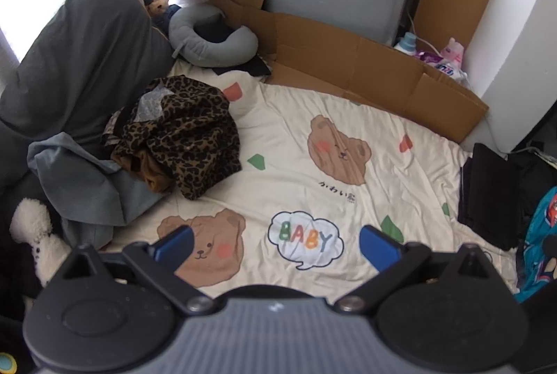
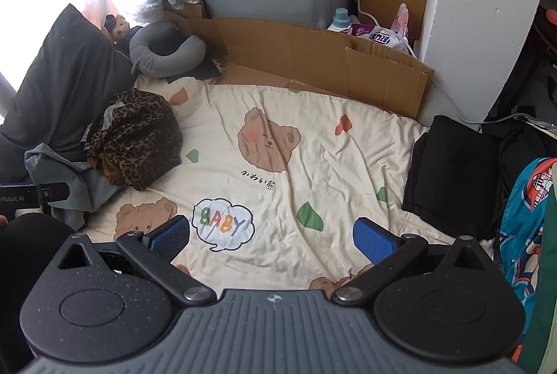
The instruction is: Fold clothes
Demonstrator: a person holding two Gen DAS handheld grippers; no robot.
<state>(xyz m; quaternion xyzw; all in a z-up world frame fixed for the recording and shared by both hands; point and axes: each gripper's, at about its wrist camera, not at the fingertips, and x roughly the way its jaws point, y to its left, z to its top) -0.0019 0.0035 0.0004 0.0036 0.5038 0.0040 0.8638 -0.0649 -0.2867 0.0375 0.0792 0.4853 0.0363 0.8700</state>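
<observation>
A crumpled leopard-print garment (image 1: 184,137) lies on a heap at the left of the bed, on a grey-blue garment (image 1: 90,186); both show in the right wrist view too, the leopard one (image 2: 139,144) above the grey one (image 2: 69,186). A folded black garment (image 1: 494,196) (image 2: 456,172) lies at the bed's right edge. My left gripper (image 1: 276,243) is open and empty above the cream bear-print sheet (image 1: 313,165). My right gripper (image 2: 271,234) is open and empty above the same sheet (image 2: 313,144). The left gripper's body (image 2: 31,196) shows at the left edge.
A dark grey pillow (image 1: 80,60) leans at the left. A grey neck pillow (image 1: 212,43) lies at the back. Flattened cardboard (image 1: 365,67) lines the far edge, with detergent bottles (image 2: 369,29) behind. A teal patterned cloth (image 2: 529,220) hangs at the right.
</observation>
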